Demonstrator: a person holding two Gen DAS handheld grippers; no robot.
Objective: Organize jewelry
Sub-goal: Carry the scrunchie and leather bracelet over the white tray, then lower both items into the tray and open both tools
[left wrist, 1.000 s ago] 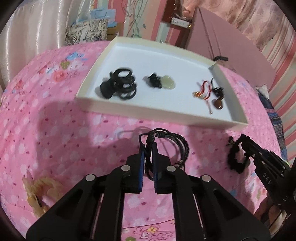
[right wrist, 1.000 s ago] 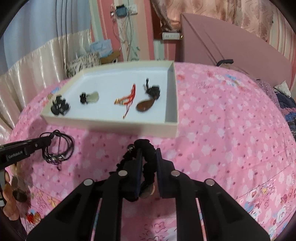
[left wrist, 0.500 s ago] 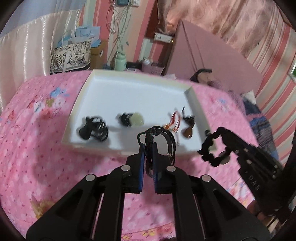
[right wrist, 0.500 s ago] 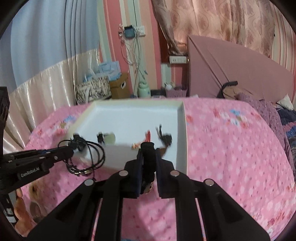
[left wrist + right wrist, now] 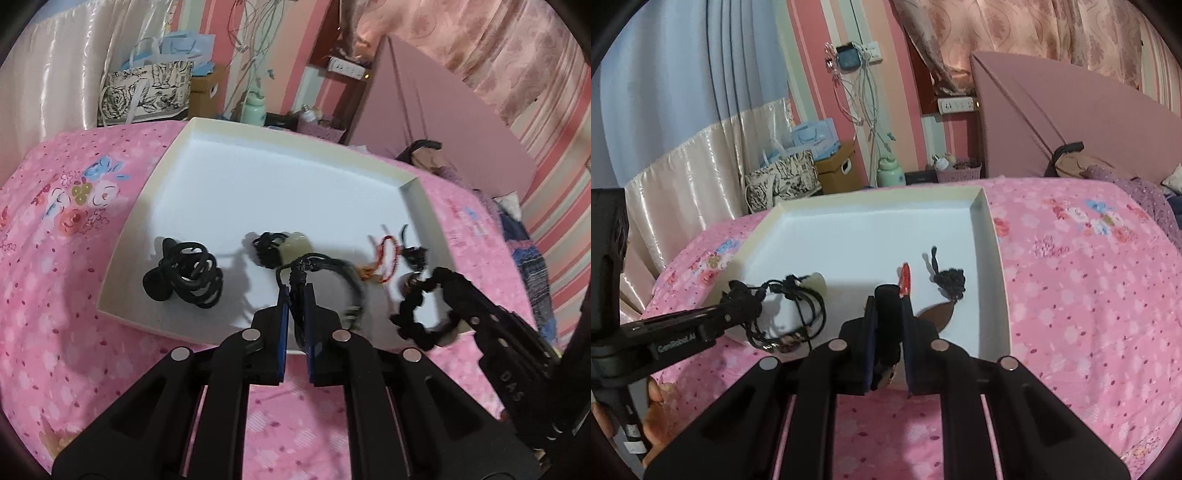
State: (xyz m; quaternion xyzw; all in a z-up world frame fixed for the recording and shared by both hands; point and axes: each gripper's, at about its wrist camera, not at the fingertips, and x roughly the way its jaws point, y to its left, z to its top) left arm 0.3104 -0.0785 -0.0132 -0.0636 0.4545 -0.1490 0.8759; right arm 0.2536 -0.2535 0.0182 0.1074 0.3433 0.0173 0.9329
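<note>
Jaws on left gripper (image 5: 295,291) clamped on black cord bracelet (image 5: 325,273), loop hanging over the white tray (image 5: 280,155) near edge, lower centre of frame. Right gripper (image 5: 888,306) jaws pinch black beaded bracelet (image 5: 424,310), also over tray's front edge. In tray: black cord bundle (image 5: 184,273) left, pale jade pendant (image 5: 291,245) centre, red string charm (image 5: 386,258) and brown pendant (image 5: 936,315) right. Tray sits on pink floral bedspread (image 5: 55,295).

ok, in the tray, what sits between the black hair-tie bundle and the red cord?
In the left wrist view, between the black hair-tie bundle and the red cord lies a pale green pendant with a black knotted cord, on the white tray.
</note>
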